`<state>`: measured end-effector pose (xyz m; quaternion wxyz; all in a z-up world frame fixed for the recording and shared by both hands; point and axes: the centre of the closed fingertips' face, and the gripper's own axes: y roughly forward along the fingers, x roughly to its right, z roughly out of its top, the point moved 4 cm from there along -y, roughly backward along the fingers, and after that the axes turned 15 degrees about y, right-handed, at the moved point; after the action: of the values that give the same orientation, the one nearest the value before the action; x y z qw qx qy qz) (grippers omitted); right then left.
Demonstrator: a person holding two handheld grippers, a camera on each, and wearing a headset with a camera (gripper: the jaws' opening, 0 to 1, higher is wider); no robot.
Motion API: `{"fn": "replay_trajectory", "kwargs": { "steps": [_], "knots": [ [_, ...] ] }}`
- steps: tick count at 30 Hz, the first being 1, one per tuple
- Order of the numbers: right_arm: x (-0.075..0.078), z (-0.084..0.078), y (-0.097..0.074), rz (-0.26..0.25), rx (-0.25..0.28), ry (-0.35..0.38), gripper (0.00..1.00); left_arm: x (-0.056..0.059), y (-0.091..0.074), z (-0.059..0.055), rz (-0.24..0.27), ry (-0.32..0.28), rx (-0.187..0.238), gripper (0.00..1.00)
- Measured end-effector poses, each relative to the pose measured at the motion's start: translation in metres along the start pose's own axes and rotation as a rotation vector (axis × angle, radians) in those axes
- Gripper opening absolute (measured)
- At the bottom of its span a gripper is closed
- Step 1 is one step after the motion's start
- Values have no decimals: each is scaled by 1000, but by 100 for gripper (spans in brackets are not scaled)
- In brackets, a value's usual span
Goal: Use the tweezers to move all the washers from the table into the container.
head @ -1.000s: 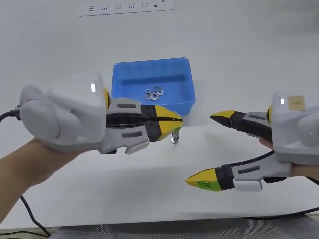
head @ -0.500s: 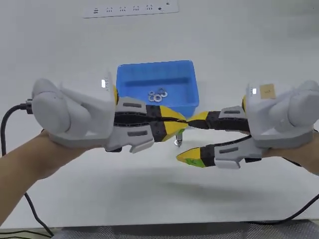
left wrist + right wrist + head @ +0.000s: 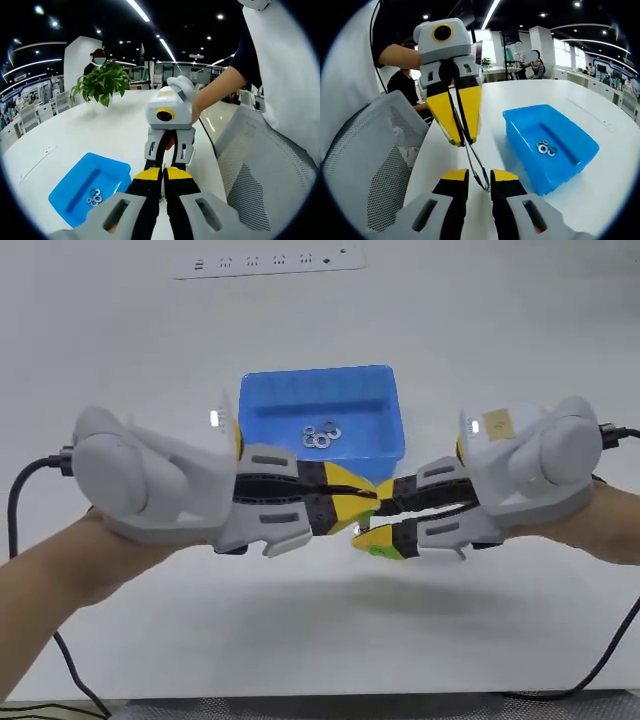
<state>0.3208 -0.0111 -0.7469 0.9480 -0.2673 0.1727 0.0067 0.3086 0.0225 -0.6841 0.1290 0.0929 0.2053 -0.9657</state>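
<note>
Nearest us, over the front of the white bench (image 3: 300,630), the two tools meet nose to nose. The left tongs (image 3: 360,492) are clamped tight on the tweezers (image 3: 468,145). In the right gripper view the tweezers' thin legs run out of those yellow tips and end in the gap of the right tongs (image 3: 375,515). The right tongs stand narrow but not closed. We cannot tell whether they touch the metal yet.

We judge the step in hand to be a hand-over or a shared grip of the tweezers. To do it well, we would keep the left tongs firm. The right pair should close slowly and squarely across both legs, well back from the points, so that the tool neither twists nor springs loose. Only when the second grip is sure should the first one ease.

Just beyond the tips sits the blue container (image 3: 280,410), upright and open, on the bench. A small cluster of washers (image 3: 321,435) lies touching one another near the middle of its floor, and the rest of the floor is bare. Whether any washer lies on the bench beneath the tongs we cannot tell. Farthest off, a white power strip (image 3: 270,260) lies along the back edge.
</note>
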Motion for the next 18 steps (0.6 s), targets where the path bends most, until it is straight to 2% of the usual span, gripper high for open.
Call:
{"fn": "replay_trajectory", "kwargs": {
  "steps": [11,15,18],
  "knots": [
    [1,-1,-1,8,-35,-92,12,1,3,-3,-16,6,-7,6],
    [1,-2,-1,-8,-37,-137,10,0,4,-3,-8,3,-14,6],
    [2,-1,-1,-18,-33,-150,9,-1,6,-2,17,-19,-37,6]
  ]
}}
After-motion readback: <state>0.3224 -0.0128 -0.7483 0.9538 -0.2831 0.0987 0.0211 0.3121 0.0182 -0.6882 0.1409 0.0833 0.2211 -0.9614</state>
